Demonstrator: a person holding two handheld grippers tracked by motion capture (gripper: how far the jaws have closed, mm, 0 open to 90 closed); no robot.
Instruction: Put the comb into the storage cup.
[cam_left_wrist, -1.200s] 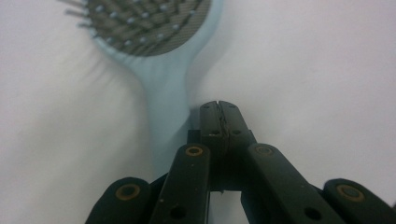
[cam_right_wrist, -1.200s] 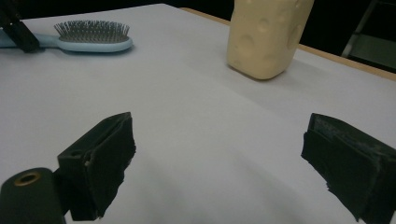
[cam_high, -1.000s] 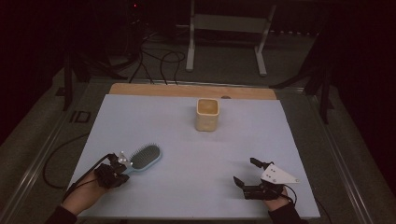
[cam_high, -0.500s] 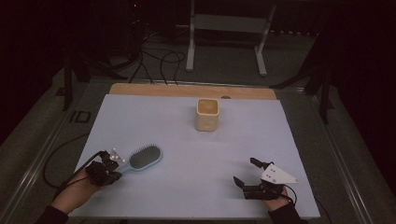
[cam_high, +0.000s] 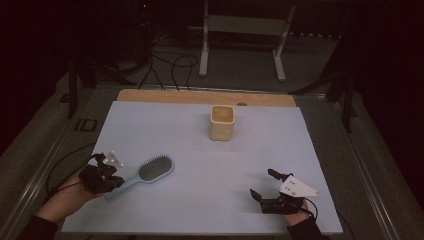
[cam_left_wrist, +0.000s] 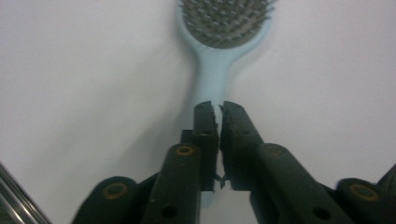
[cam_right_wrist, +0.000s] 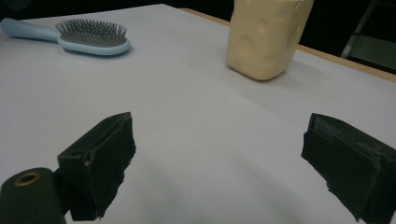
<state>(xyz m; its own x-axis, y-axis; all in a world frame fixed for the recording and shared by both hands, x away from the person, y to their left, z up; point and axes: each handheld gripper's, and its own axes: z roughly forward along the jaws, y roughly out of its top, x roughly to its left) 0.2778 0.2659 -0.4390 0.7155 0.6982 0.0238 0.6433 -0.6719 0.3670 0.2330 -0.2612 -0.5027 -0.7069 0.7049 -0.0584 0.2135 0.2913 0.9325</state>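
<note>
Since the earlier frames, your left tool has drawn back toward 7 o'clock, and the brush has come with it: the head that lay near the tool now sits farther out along the handle line, at about 8 o'clock on the surface. The left gripper view shows the jaws closed together over the pale blue handle, with the bristled head pointing away at 12 o'clock in that view. Treat the left tool as clenched on the brush handle; the grip sits at the handle's near end, not at the neck.

Your right tool has not shifted. It rests at about 5 o'clock on the surface, jaws spread wide and released, with nothing between them.

The cup stands upright at about 12 o'clock, well apart from both tools and unchanged.

What this means for you: the grasp appears made, but the brush lies flat on the surface, bristles up, and is not yet lifted. An end grip leaves the heavy head far from the jaws, so expect it to droop or swing when you raise it. Lift slowly and keep the handle line steady.
</note>
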